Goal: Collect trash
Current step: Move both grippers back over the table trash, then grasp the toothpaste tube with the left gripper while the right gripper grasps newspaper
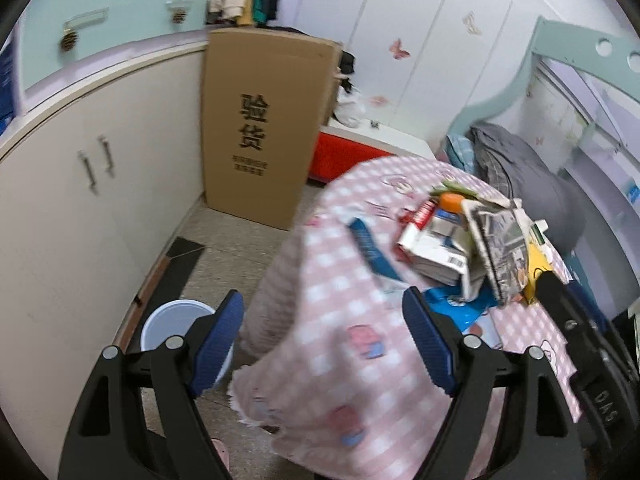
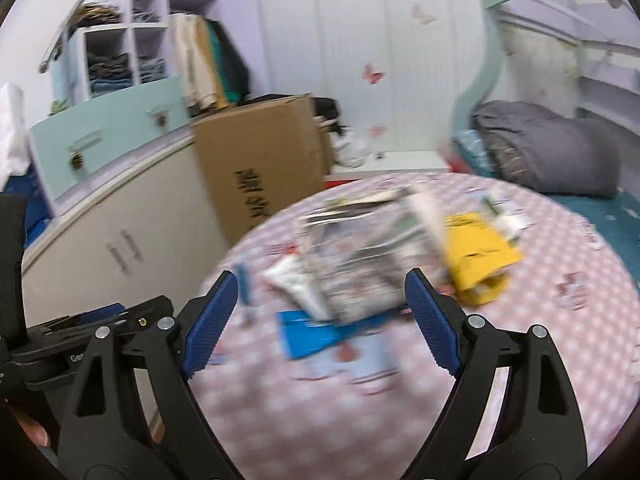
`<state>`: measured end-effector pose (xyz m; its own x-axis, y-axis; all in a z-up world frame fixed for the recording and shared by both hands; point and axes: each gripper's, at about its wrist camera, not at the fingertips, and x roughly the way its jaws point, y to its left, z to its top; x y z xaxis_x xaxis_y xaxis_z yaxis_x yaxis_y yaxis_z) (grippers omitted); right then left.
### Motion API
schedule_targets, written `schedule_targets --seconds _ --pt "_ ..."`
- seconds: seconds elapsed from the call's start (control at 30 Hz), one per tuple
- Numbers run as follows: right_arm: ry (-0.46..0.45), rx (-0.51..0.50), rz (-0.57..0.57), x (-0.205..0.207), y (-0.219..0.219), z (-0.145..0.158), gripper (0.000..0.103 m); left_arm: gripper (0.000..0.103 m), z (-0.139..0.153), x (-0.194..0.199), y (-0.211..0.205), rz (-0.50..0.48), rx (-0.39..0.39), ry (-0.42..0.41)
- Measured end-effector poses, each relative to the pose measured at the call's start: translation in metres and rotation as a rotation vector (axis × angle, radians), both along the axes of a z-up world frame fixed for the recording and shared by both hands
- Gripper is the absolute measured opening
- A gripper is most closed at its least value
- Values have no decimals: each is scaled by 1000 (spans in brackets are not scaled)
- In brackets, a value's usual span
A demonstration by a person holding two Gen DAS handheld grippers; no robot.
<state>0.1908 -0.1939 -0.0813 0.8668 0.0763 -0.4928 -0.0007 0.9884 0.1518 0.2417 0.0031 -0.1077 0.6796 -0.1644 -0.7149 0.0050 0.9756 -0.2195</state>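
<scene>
A round table [image 1: 360, 360] covered in a pink checked cloth stands in a small bedroom. A heap of trash [image 1: 460, 240] lies on it, on the side away from both cameras: a folded newspaper [image 1: 500, 248] draped over white cartons [image 1: 436, 248], a blue packet [image 1: 452, 308] flat on the cloth just in front of them, a blue strip [image 1: 368, 244] to their left, and a yellow wrapper [image 1: 538, 268] to their right. An orange-capped item pokes out behind the heap.

The left gripper [image 1: 324, 340] hangs over the table's near edge, jaws spread wide and holding nothing. Below and to its left, a white bucket [image 1: 176, 320] sits on the floor beside the table.

The right gripper [image 2: 320, 320] hovers above the tabletop facing the heap, jaws also spread wide and empty. This view is blurred, yet the newspaper [image 2: 360, 260], the yellow wrapper [image 2: 476, 256] and the blue packet [image 2: 308, 332] can be made out between and beyond its fingers.

Behind the table a tall cardboard box [image 1: 260, 132] leans against a cream cabinet [image 1: 80, 200]. A grey quilt [image 1: 532, 184] is bundled on a bed to the right.
</scene>
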Motion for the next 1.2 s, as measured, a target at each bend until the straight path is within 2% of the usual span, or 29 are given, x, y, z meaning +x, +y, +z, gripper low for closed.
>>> schedule_targets --seconds 0.07,0.2,0.37,0.47,0.5,0.53,0.6,0.77,0.97,1.03,1.07,1.1,1.13,1.17,1.2 --pt "7 6 -27 1 -18 -2 84 79 -6 8 -13 -16 5 16" --pt "32 10 -47 5 -38 -11 84 68 -23 31 -34 -15 20 62" --pt "62 0 -22 16 -38 -20 84 55 -34 52 -44 -8 21 92" --pt "64 -9 -16 18 -35 -22 84 41 -38 61 -42 -19 23 113" --pt "64 -12 -13 21 -33 -21 84 30 -38 64 -42 -25 24 111" --pt "61 -18 -13 23 -31 -20 84 15 -39 68 -42 -36 20 119" --pt "59 -32 -13 29 -25 -19 84 0 -43 73 -40 -42 16 130" --pt "74 -86 6 49 3 -17 85 0 -41 68 -29 -36 -6 81" --pt "135 -241 -17 79 30 -31 85 0 -39 65 -19 -45 -38 75" --pt "137 -228 -26 82 26 -33 83 2 -38 66 -15 -43 -62 80" --pt "140 -212 -25 81 22 -33 78 2 -38 67 -14 -47 -67 83" --pt "144 -196 -23 81 18 -33 67 6 -37 67 -13 -47 -65 82" --pt "146 -177 -15 81 16 -32 57 18 -37 68 -13 -43 -62 79" --pt "153 -154 -6 81 11 -32 55 25 -36 67 -12 -41 -62 75" --pt "156 -153 -10 81 8 -32 49 38 -35 68 -13 -40 -63 66"
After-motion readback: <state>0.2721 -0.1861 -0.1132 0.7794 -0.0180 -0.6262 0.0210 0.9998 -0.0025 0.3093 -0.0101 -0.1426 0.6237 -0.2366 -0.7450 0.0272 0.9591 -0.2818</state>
